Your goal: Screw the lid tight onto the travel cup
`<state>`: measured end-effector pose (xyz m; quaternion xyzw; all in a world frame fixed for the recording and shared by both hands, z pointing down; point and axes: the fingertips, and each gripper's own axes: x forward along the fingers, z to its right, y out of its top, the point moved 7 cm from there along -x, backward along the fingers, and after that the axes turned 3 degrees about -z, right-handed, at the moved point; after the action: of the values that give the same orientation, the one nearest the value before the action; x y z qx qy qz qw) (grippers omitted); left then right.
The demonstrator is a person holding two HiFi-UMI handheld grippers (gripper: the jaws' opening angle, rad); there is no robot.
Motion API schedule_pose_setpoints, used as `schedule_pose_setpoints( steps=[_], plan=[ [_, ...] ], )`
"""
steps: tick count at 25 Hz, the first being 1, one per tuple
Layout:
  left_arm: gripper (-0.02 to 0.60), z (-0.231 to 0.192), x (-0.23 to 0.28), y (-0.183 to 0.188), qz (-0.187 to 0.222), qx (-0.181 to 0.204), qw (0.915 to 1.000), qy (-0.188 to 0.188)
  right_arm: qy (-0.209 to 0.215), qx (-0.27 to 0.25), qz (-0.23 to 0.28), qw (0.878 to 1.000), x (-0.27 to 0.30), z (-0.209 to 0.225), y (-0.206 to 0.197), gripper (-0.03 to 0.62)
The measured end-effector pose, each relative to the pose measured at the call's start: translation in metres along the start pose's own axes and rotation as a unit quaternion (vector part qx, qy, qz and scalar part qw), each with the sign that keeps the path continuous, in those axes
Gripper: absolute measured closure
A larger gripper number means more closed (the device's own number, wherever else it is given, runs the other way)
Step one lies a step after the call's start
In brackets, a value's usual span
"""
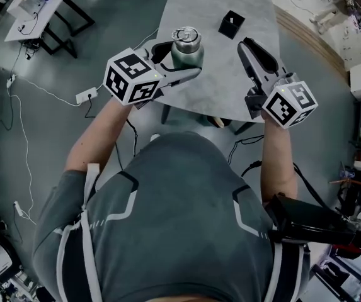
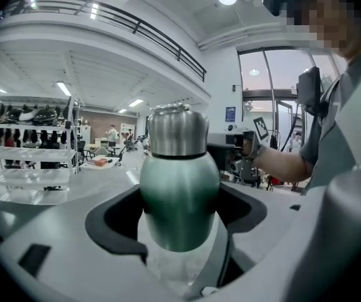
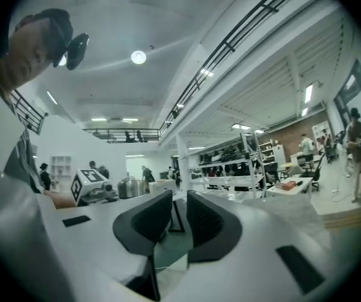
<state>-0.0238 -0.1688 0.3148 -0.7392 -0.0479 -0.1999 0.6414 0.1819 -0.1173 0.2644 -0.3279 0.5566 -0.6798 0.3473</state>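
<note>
Nearest, the left gripper [image 1: 184,61] is clamped on the cup [image 2: 179,194], with its fingers [image 2: 112,222] pressed to the rounded green body below the steel lid [image 2: 177,131]. Whether the cup's base is rested on the desk [image 1: 230,90] or held just above it cannot be told. The lid is seated on the cup, but how tight it is cannot be judged. The right gripper [image 3: 179,218] is held well apart from the cup, to its right, with its fingers set narrow, nearly together, and nothing between them.

The lid is likely too wide for fingers set so narrow. If they are brought to it without first being widened, the lid would be struck rather than gripped, and the cup could be knocked askew in the left grip. The body is smooth and curved, so the cup may be spun within the left fingers once the lid is twisted, and the lid left loose. If the lid is caught off-centre, it could be cross-threaded. Further off, a small black box [image 1: 231,24] is set beyond the cup — it could be swept aside by a wide swing of the right gripper.
</note>
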Motion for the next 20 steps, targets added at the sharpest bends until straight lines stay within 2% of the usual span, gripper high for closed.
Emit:
schedule_pose_setpoints(
  steps=[3, 5, 8, 16, 20],
  plan=[
    [0.215, -0.006, -0.004, -0.003, 0.02, -0.007, 0.9992, 0.033, -0.058, -0.001, -0.02, 0.998, -0.004, 0.01, -0.009, 0.539],
    [0.215, -0.008, -0.007, -0.005, 0.034, -0.009, 0.9981, 0.052, -0.087, 0.008, -0.012, 0.996, -0.008, 0.014, -0.013, 0.546],
    [0.215, -0.012, -0.009, -0.007, 0.04, -0.005, 0.9961, 0.079, -0.124, -0.012, -0.021, 0.992, -0.01, 0.017, -0.016, 0.557],
    [0.216, -0.02, -0.003, -0.027, 0.032, -0.03, 0.9952, 0.088, -0.137, -0.007, -0.025, 0.99, -0.015, 0.02, -0.023, 0.559],
    [0.216, -0.025, 0.014, -0.044, 0.012, -0.016, 0.9959, 0.089, -0.123, -0.026, -0.026, 0.992, -0.013, 0.017, -0.029, 0.559]
  ],
)
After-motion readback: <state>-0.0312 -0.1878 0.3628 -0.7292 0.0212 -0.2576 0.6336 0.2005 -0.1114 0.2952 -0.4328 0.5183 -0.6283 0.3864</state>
